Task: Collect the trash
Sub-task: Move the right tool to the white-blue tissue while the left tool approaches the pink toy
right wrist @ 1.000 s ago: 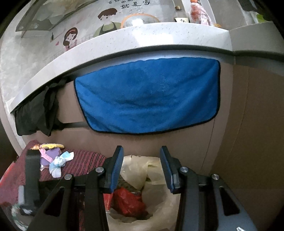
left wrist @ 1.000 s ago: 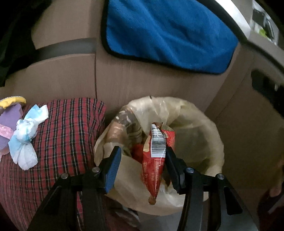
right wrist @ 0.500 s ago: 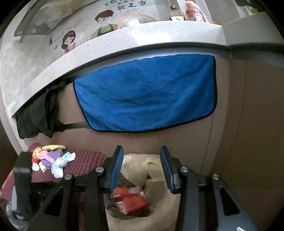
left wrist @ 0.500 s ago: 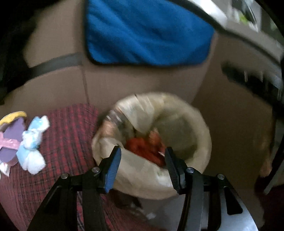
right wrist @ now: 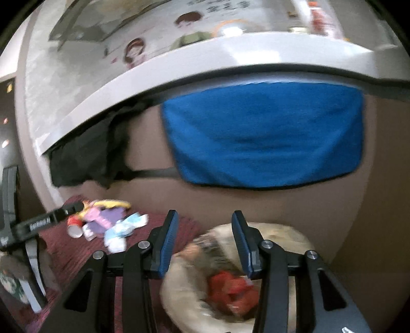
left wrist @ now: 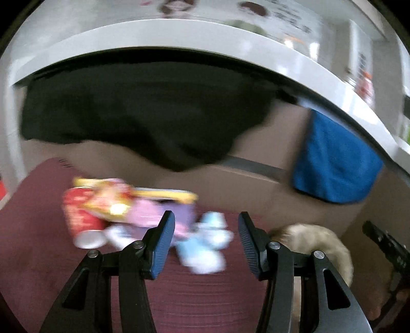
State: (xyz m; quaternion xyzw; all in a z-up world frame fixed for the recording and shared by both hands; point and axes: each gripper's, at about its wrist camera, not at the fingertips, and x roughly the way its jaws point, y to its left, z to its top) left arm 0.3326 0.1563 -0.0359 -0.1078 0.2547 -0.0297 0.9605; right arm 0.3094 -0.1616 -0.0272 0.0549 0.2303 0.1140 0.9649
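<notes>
Both claws gape empty; motion blur smears the litter pile point(left wrist: 143, 217) beyond recognition.

You are seeing a blue towel point(right wrist: 266, 133), a black cloth point(left wrist: 143, 115), a dark red mat point(left wrist: 210, 294), a beige bag point(right wrist: 184, 289) and a red wrapper point(right wrist: 230, 287).

No legible text; characters on wall poster point(right wrist: 217, 5) and print on red can point(left wrist: 79, 215) too blurred.
</notes>
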